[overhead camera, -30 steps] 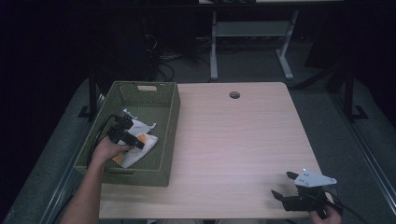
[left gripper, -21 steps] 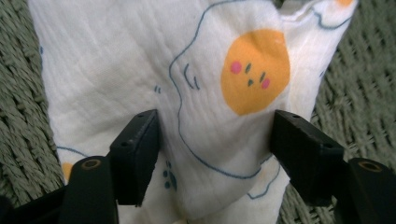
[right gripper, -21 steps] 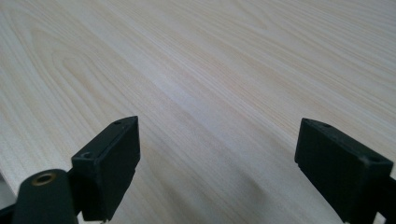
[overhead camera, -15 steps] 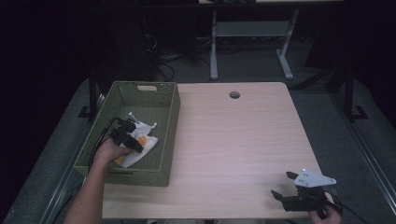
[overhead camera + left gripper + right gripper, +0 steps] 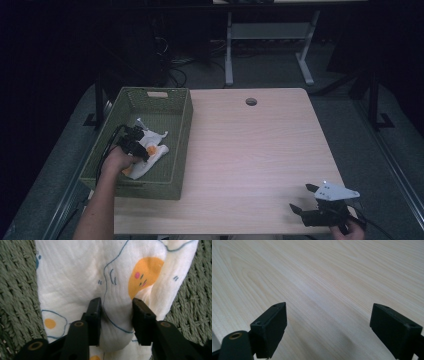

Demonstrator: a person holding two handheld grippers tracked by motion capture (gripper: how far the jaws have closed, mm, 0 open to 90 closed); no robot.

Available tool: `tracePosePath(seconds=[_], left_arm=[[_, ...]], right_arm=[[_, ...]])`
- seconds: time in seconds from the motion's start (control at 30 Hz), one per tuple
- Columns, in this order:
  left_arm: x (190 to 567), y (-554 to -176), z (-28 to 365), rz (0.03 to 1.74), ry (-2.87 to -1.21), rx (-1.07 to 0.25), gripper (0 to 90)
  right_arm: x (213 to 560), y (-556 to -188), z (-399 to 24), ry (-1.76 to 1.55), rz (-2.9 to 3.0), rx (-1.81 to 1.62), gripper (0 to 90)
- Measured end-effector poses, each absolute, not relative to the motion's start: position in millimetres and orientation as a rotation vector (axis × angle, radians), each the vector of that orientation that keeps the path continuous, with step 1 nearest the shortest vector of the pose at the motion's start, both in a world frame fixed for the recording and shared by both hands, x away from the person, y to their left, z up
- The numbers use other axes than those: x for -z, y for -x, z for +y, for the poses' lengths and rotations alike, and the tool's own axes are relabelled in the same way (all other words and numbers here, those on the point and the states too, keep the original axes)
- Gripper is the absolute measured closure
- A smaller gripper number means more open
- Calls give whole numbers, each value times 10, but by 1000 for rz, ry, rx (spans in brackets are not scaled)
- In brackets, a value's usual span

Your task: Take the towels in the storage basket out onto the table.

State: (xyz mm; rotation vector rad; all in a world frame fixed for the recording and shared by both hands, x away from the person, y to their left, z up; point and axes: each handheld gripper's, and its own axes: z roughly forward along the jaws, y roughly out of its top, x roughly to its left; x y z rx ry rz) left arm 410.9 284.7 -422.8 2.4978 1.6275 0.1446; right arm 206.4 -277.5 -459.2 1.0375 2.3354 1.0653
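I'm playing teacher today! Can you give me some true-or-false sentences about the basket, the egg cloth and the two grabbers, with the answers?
1. The cloth with fried-egg print lies in the green woven basket. True.
2. The left gripper has a fold of the cloth between its jaws, which have just been closing. True.
3. The right gripper holds a cup. False: its jaws are wide open over the bare wooden table.
4. The basket sits at the table's right edge. False: it is at the left edge.
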Motion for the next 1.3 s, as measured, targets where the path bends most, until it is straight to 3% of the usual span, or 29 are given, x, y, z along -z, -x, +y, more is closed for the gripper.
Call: tracePosePath(seconds=[0.07, 0.4, 1.3], left_arm=[[4232, -4111, 2841, 1628, -2508, -162, 714], [4187, -4120, 2840, 1599, -2529, -158, 787], [3613, -3779, 3069, 1397, -2108, -79, 792]], right_arm=[[4593, -2065, -2778, -1034, 2339, -1063, 139], [4602, -2072, -2777, -1041, 2340, -1064, 139], [4582, -2071, -2817, -1050, 2308, -1085, 139]])
